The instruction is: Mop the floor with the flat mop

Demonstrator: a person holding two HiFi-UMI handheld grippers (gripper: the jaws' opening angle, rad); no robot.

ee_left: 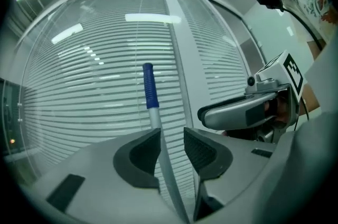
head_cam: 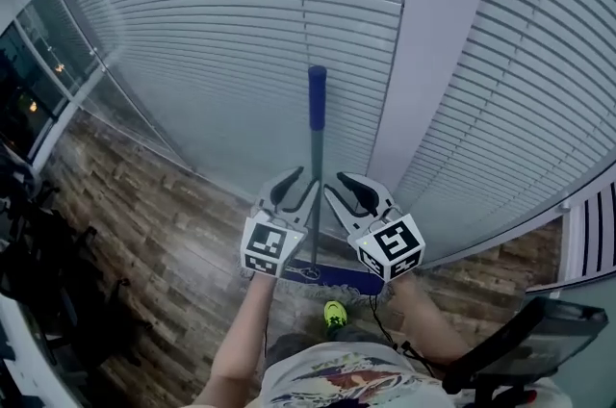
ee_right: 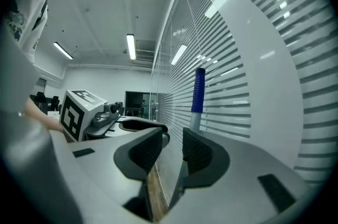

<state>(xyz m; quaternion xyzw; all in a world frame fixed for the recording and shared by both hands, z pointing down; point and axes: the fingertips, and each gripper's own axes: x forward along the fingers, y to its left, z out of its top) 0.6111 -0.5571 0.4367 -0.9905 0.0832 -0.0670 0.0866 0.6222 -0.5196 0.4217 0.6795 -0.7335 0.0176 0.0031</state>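
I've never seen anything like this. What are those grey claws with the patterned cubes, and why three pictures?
No robot here: a person holds two hand-held grippers, the left gripper and the right gripper. One picture comes from a camera on the person's head, looking down; the others from a camera on each gripper. On the brown wooden floor, by slatted window blinds, stands a flat mop with grey pole and blue grip. Both grippers' fingers are apart; nothing is gripped yet.

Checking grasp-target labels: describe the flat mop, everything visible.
The flat mop stands nearly upright by the glass wall with blinds: a thin grey pole, metal by its look, a blue grip on top, a blue flat head resting on the wood-look floor. The left gripper and right gripper flank the pole, jaws open, neither clamping it.
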